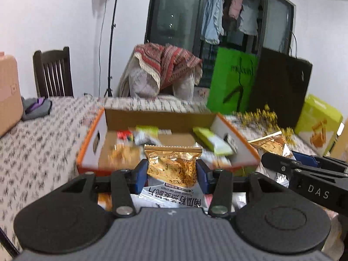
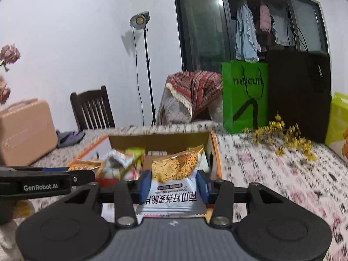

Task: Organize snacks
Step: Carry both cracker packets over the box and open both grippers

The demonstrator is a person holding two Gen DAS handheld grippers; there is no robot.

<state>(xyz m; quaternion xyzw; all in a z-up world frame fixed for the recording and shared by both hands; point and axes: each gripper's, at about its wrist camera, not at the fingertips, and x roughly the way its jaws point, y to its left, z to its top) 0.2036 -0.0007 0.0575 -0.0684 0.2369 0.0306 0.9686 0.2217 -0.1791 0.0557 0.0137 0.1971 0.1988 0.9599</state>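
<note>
Two handheld grippers each clamp a pumpkin-seed oat crisp packet: the left gripper pinches one snack packet between blue pads, the right gripper another packet. Just ahead of both, an open cardboard box holds more snacks on the patterned tablecloth
</note>
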